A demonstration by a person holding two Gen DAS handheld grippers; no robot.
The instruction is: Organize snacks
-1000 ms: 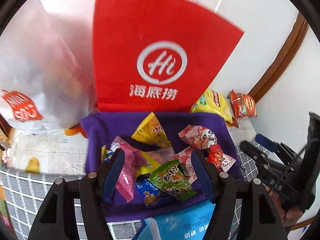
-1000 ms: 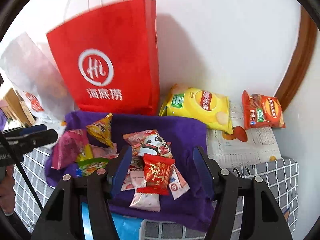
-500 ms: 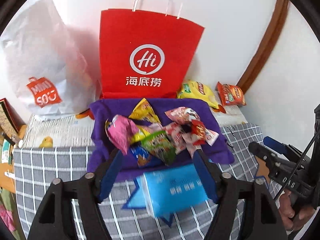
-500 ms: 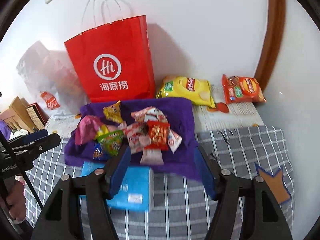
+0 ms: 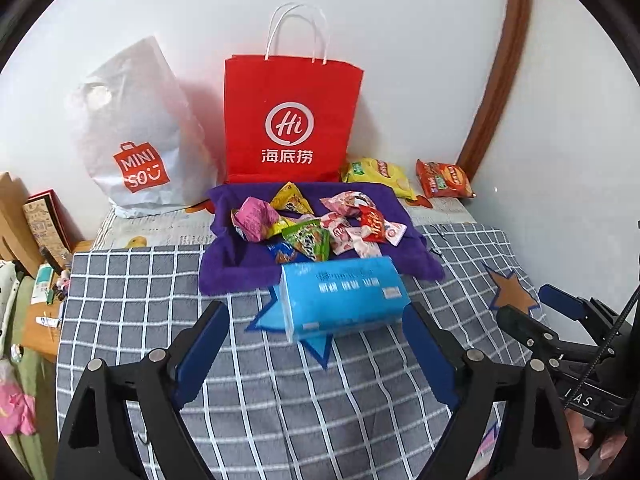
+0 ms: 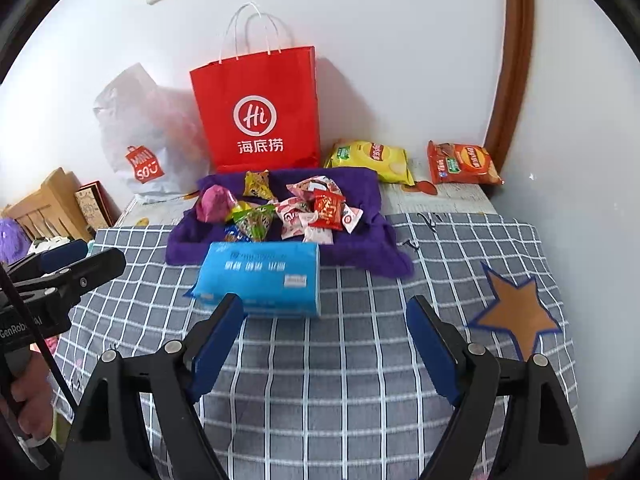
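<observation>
From the left wrist, small crinkly foil snack packets (image 5: 316,224) are seen heaped on the soft purple cloth (image 5: 240,272); light, slippery handling is expected, best pinched at a sealed edge. The left gripper (image 5: 316,344) is opening, empty.

From the right wrist, a blue, probably soft plastic tissue pack (image 6: 260,278) lies just before that cloth. The right gripper (image 6: 326,336) is opening, empty.

Snacks (image 5: 316,224) on towel (image 5: 240,276) — tissue pack (image 5: 344,300) before it, paper bag (image 5: 288,120) behind.
</observation>
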